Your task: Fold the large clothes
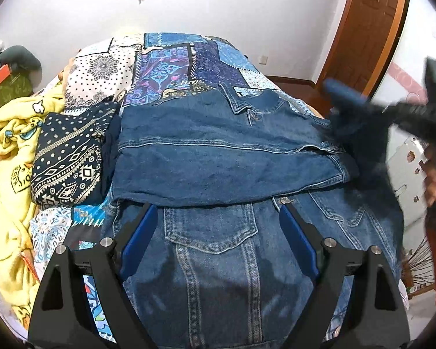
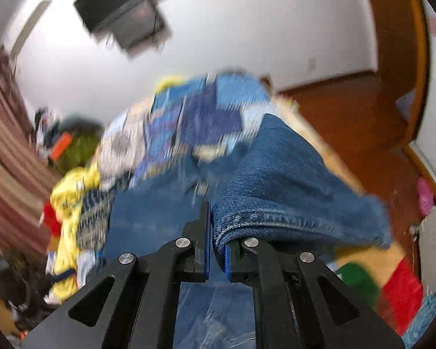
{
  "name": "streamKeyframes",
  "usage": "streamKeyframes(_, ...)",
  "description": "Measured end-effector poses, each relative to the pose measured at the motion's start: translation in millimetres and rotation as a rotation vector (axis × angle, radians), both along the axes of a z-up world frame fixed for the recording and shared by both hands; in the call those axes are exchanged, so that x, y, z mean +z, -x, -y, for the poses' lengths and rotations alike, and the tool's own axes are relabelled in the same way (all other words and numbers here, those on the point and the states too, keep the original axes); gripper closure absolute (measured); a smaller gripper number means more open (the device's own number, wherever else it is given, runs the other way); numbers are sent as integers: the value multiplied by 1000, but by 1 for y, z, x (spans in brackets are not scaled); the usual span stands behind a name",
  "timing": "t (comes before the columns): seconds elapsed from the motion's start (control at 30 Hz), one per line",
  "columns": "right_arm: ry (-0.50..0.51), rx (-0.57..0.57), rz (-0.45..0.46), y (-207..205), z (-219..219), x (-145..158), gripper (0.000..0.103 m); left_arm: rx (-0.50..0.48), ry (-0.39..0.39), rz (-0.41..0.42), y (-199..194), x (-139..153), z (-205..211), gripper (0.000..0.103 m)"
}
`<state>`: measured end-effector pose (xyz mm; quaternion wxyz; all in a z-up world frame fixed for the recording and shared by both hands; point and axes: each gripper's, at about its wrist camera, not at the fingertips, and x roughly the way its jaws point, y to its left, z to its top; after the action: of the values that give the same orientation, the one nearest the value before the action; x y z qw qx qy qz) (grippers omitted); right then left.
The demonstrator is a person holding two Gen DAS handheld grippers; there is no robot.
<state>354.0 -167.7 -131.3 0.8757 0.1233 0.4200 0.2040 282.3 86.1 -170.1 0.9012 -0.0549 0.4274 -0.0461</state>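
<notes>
A blue denim jacket (image 1: 218,151) lies on the bed, its upper part folded over the lower part with the chest pocket (image 1: 209,226). My left gripper (image 1: 216,203) hovers open just above the pocket area, and nothing sits between its blue pads (image 1: 139,232). At the right edge my right gripper (image 1: 421,110) is motion-blurred and carries a denim sleeve (image 1: 348,99) lifted off the bed. In the right wrist view the right gripper (image 2: 212,224) is shut on the sleeve's stitched cuff (image 2: 290,203), which drapes over its right finger.
A folded dark patterned cloth (image 1: 69,160) and a yellow blanket (image 1: 11,145) lie left of the jacket. The patchwork bedspread (image 1: 174,64) stretches to the far wall. A wooden door (image 1: 369,29) stands at the right. A person's hand (image 1: 433,180) shows at the right edge.
</notes>
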Motion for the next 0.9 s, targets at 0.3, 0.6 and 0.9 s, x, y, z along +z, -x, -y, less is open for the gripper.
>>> streamKeyframes(0.3, 120, 105, -199, 17, -42, -82, 93, -4, -4, -6, 4, 0, -1, 18)
streamKeyframes(0.6, 98, 188, -240, 39, -14, -71, 71, -97, -65, 45, -19, 25, 50, 18)
streamKeyframes(0.9, 83, 3, -71, 57, 60, -35, 48, -316, -128, 96, -61, 52, 153, 18)
